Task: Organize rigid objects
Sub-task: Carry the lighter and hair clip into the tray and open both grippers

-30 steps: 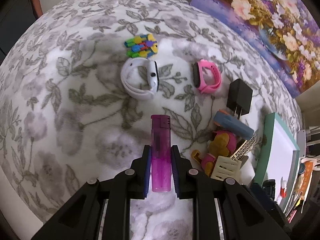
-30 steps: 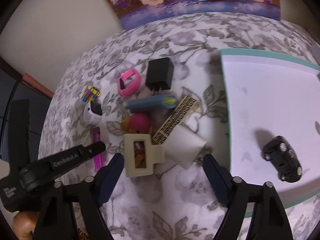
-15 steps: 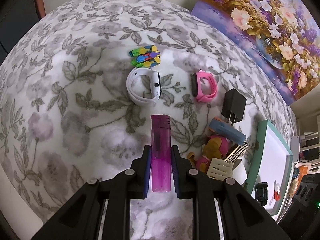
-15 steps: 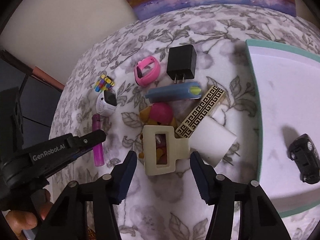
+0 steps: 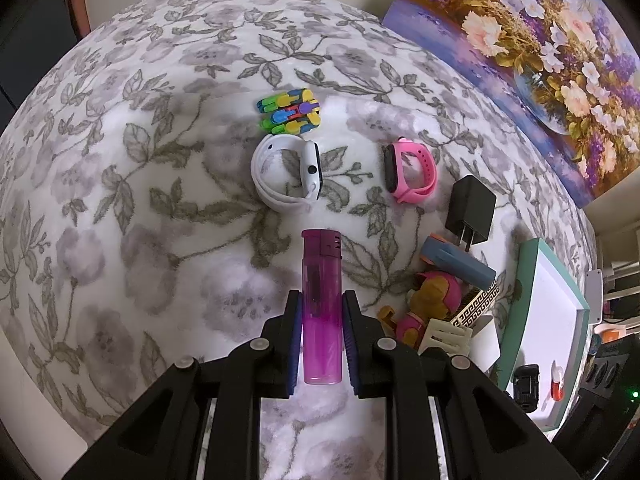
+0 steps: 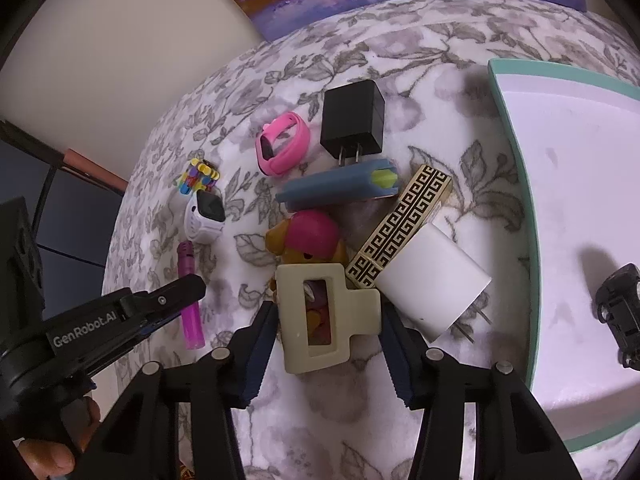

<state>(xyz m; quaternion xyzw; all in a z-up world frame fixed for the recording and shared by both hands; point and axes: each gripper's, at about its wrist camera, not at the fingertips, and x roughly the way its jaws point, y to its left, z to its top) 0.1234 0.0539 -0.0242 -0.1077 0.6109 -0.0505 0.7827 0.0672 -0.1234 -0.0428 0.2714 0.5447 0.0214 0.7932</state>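
My left jaws clamp the purple lighter point(image 5: 321, 312). My right jaws have just been closing around the cream hair claw clip point(image 6: 322, 316), near the tray point(image 6: 516, 184); rigid, light, slippery, so I grip its flat sides.

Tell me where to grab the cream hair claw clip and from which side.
Grip the cream claw clip across its two long flat sides, coming from above. It lies flat atop the toy pup, and the right hand-held gripper, jaws just closing, already straddles it there.
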